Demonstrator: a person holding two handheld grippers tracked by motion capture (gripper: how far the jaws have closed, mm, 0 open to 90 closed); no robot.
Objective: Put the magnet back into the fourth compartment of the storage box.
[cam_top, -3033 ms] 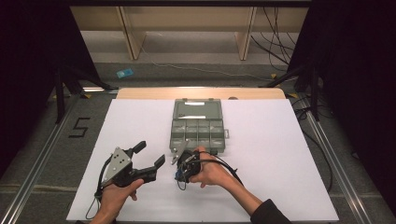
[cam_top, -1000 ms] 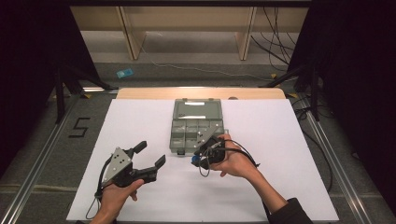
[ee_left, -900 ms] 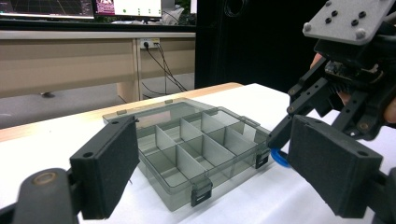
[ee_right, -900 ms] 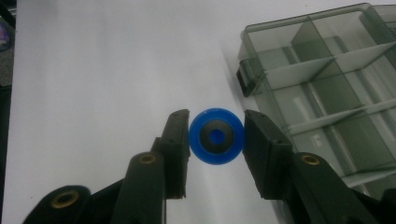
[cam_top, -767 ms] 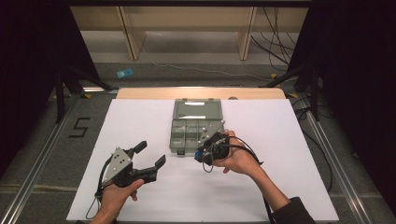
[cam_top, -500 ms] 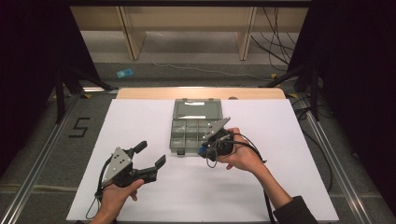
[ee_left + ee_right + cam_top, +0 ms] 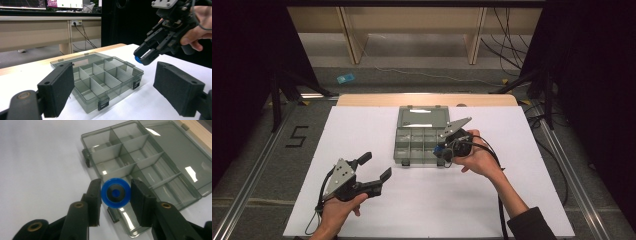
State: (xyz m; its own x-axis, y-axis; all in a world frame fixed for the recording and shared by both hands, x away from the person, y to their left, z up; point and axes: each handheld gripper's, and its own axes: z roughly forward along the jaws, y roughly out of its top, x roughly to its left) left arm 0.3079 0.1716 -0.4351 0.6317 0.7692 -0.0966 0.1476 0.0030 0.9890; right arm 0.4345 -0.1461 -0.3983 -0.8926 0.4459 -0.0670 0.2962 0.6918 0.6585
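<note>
Carried part: your right tool (image 7: 115, 195) was clenched on a blue round piece (image 7: 115, 192), pinched between both pads.
Position: the piece hung over the front right corner of the open organizer box (image 7: 418, 144), above the surface (image 7: 362, 135), not yet inside any compartment.
Box: lid lay flat open; every compartment I could see looked empty.
Left tool (image 7: 376, 166): released, nothing between the pads, resting near the surface, well apart from the box.
Left to do: by my judgement, lowering and dropping the piece into a compartment.

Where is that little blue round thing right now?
The blue round piece sits clamped between the right gripper's jaws, hanging over the near right corner of the open compartment box.
</note>
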